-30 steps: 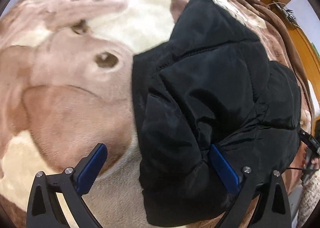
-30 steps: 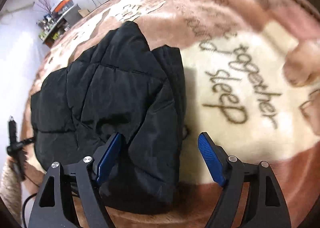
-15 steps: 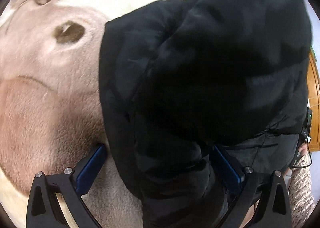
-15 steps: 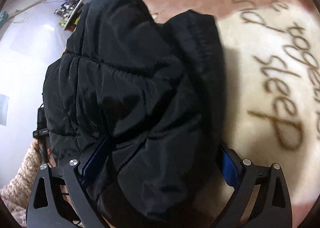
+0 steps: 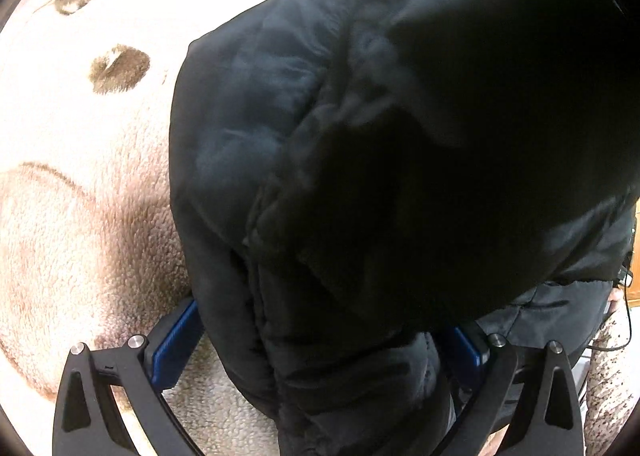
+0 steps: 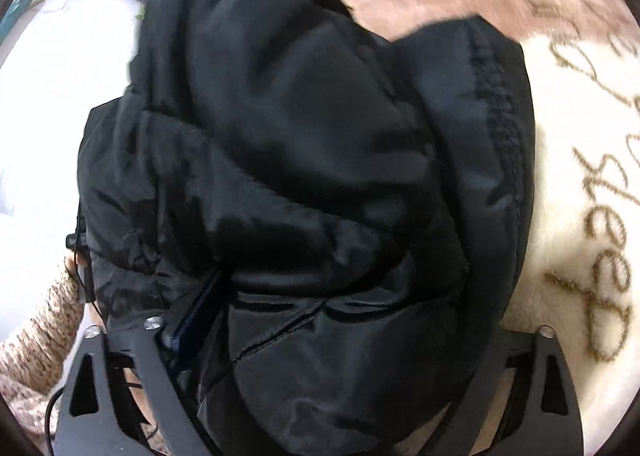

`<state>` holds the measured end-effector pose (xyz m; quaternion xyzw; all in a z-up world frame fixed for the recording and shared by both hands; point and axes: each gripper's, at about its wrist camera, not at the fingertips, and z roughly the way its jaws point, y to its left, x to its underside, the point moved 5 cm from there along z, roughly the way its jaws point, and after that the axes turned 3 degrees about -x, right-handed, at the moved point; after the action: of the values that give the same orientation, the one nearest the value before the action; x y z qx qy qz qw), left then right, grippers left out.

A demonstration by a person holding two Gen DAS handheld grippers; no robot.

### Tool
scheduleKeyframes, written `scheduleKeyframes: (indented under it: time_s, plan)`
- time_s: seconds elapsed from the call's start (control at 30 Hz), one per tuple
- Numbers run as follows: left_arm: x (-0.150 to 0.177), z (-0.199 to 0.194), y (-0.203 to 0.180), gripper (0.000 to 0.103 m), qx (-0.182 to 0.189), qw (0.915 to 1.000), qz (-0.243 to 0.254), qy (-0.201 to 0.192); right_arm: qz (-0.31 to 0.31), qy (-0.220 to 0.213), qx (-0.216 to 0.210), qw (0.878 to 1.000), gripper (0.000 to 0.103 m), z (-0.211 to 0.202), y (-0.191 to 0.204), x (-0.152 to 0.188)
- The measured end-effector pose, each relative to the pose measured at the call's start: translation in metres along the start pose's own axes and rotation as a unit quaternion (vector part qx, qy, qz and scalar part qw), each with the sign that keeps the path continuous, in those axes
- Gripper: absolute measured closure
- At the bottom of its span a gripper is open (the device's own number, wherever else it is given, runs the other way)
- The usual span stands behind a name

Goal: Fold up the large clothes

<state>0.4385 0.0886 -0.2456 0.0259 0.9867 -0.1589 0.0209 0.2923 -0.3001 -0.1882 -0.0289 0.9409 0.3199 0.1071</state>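
Left wrist view: your left gripper (image 5: 320, 344) stands wide, both blue pads astride a thick fold of the black puffer jacket (image 5: 400, 176) bunched on the fleece blanket (image 5: 80, 196).

Right wrist view: your right gripper (image 6: 340, 336) is wide too, jacket (image 6: 320, 176) bulging between its fingers, over the lettered blanket (image 6: 580, 216).

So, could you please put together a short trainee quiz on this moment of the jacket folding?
1. True or false: the jacket fills the gap between the fingers of both the left gripper and the right gripper.
2. What does the jacket lie on? A) bare floor B) blanket C) wooden table
3. Fill in: the jacket's colour is ____.

Key: 1 true; 2 B; 3 black.
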Motion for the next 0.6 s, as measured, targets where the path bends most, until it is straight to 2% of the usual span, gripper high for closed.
scheduleKeyframes:
  time_s: [0.07,0.13,0.17,0.2,0.27,0.4,0.47,0.53,0.6]
  plan:
    - [0.000,-0.003,-0.003,0.001,-0.004,1.0000,-0.003,-0.003,-0.019,-0.005,0.011,1.000,0.031,-0.004,0.008,0.001]
    - [0.003,-0.008,-0.009,0.010,-0.004,0.9999,-0.008,-0.008,-0.033,-0.006,0.021,0.999,0.037,-0.005,0.016,0.002]
    - [0.003,-0.012,-0.013,0.024,0.003,0.9999,-0.004,-0.012,-0.045,-0.007,0.027,0.999,0.041,-0.005,0.022,0.002]
    - [0.005,-0.016,-0.017,0.030,0.000,0.9999,0.002,-0.016,-0.053,-0.006,0.031,0.998,0.043,-0.006,0.025,0.003]
    - [0.007,-0.018,-0.025,0.032,-0.009,0.9997,0.007,-0.022,-0.050,-0.003,0.030,0.998,0.043,-0.002,0.025,0.002]
    - [0.004,-0.012,-0.020,0.026,0.034,0.9992,-0.019,-0.012,-0.034,-0.002,0.027,0.999,0.039,0.003,0.016,0.001]
    - [0.002,-0.009,-0.021,0.024,0.042,0.9986,-0.028,-0.010,-0.018,0.000,0.022,1.000,0.036,-0.003,0.006,-0.006]
    - [0.001,-0.012,-0.025,0.025,0.036,0.9988,-0.031,-0.012,-0.003,-0.006,0.016,1.000,0.036,0.000,0.003,-0.007]
    - [0.003,-0.013,-0.033,0.032,0.037,0.9987,-0.033,-0.013,-0.001,-0.010,0.019,1.000,0.036,-0.003,-0.004,-0.004]
